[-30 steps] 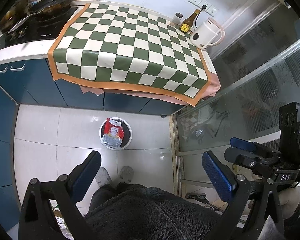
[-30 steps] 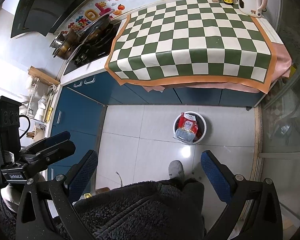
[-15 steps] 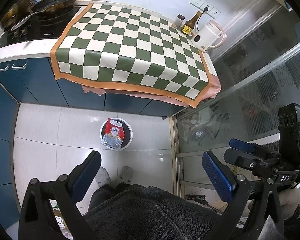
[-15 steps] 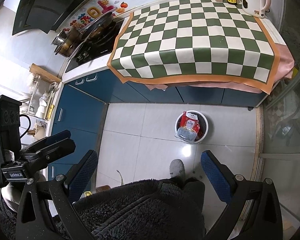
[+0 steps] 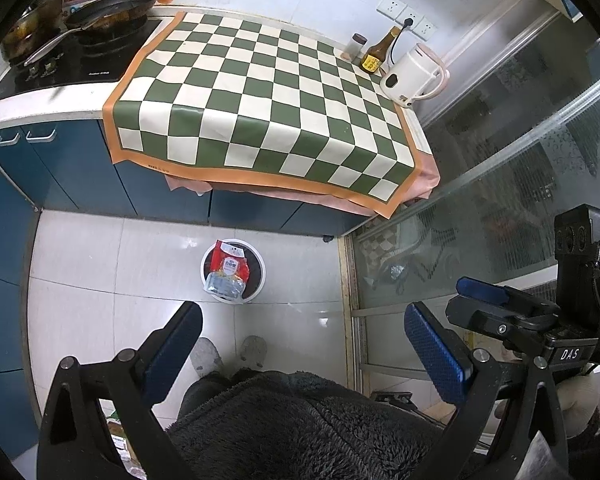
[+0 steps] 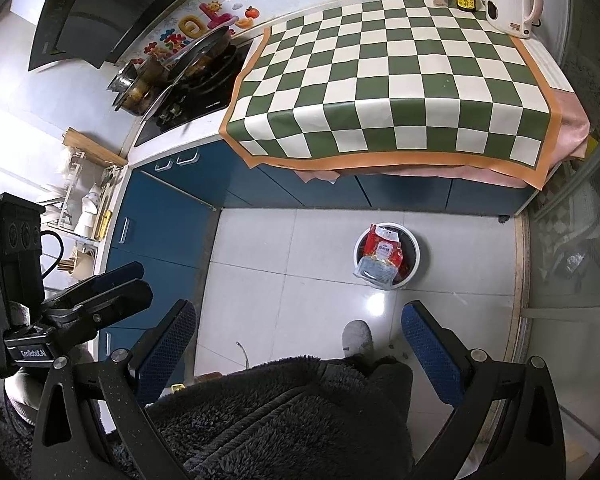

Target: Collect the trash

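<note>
A small round white trash bin (image 5: 260,270) (image 6: 416,248) stands on the tiled floor in front of the blue cabinets. A red and clear plastic packet (image 5: 230,272) (image 6: 382,258) lies across its top, sticking out over the rim. High above the floor, my left gripper (image 5: 302,336) is open with nothing between its blue pads. My right gripper (image 6: 298,332) is open and empty too, also well above the bin. The checkered green and white cloth (image 5: 260,108) (image 6: 396,80) on the counter carries no loose trash.
A white kettle (image 5: 414,74), a brown bottle (image 5: 376,54) and a small jar (image 5: 356,46) stand at the counter's far right. Pans (image 5: 108,6) sit on the hob to the left. A glass door (image 5: 500,184) bounds the right side. A person's fuzzy dark garment (image 5: 300,428) and slippers fill the foreground.
Both views have shifted slightly, so the counter and bin sit a little lower and further right in the left view. Both grippers stay open; the packet has not moved.
</note>
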`<state>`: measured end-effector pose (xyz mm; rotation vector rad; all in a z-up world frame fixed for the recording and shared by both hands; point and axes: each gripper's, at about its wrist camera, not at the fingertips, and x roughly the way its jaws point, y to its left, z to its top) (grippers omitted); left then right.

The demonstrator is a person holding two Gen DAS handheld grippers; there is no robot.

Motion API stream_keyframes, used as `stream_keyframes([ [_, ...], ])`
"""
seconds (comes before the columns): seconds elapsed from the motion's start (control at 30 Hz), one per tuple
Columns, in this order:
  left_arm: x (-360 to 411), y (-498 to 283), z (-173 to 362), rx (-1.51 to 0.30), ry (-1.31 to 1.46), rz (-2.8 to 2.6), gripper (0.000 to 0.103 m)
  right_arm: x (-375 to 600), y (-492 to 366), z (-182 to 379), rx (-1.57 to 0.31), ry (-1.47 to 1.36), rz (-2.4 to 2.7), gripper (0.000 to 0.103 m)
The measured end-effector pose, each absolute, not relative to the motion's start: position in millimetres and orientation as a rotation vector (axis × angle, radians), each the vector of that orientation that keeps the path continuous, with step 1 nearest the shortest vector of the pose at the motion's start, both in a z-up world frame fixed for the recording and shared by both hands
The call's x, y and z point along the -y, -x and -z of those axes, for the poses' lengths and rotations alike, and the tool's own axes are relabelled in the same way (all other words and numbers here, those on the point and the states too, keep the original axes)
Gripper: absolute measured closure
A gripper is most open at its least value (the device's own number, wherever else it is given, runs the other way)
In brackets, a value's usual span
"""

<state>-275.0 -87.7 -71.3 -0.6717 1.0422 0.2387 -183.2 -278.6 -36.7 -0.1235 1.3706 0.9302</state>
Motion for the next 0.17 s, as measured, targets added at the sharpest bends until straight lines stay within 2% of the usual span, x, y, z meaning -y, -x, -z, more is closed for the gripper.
stream_keyframes([
  [0.17,89.0,279.7,68.7,-1.031,0.669,-0.253,0.000,282.4,183.2,35.9,-1.368,0.123,-0.940,0.000],
])
